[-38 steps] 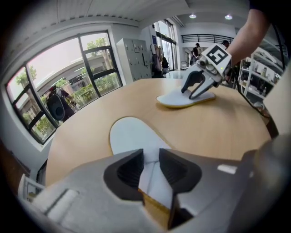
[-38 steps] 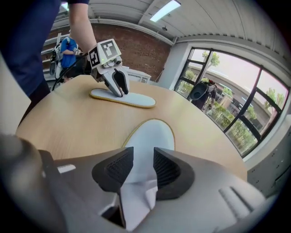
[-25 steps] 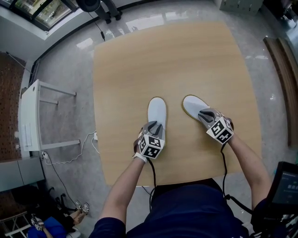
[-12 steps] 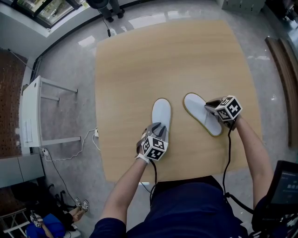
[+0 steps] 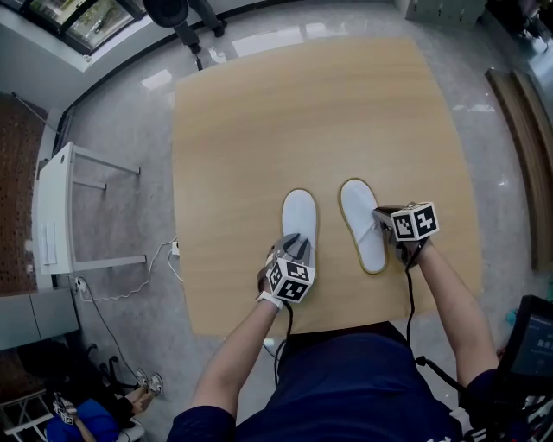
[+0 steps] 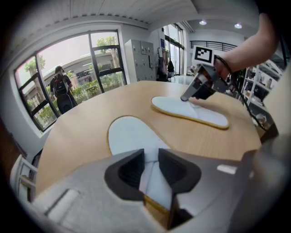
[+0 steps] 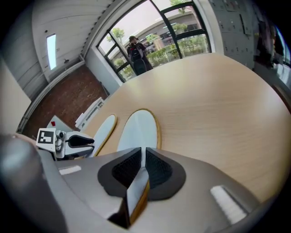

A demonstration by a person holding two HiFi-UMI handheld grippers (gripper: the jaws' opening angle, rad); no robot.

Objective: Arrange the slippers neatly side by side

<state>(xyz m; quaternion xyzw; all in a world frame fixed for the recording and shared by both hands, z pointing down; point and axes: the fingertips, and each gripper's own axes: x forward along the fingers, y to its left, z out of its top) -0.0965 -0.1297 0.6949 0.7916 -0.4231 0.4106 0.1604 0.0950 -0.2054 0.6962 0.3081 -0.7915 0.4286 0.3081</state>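
Two white slippers with yellow-edged soles lie almost parallel on the wooden table (image 5: 259, 112). My left gripper (image 5: 295, 245) is shut on the heel end of the left slipper (image 5: 299, 216); white fabric and yellow sole show between its jaws (image 6: 150, 169). My right gripper (image 5: 381, 215) comes in from the right onto the right slipper (image 5: 359, 226). Its jaws (image 7: 142, 166) are closing, and the slipper's edge is pinched between the pads. The right slipper (image 6: 193, 112) and right gripper (image 6: 185, 97) also show in the left gripper view.
The table's near edge runs just below both grippers. A white rack (image 5: 60, 216) and a loose cable (image 5: 130, 293) are on the floor to the left. A dark chair base (image 5: 173, 13) stands beyond the table's far edge. A person (image 6: 59, 86) stands outside the window.
The right gripper has let go of the right slipper's heel, moved to its right side and swung it from slanted to nearly parallel with the left slipper. The left gripper and slipper shifted slightly nearer.
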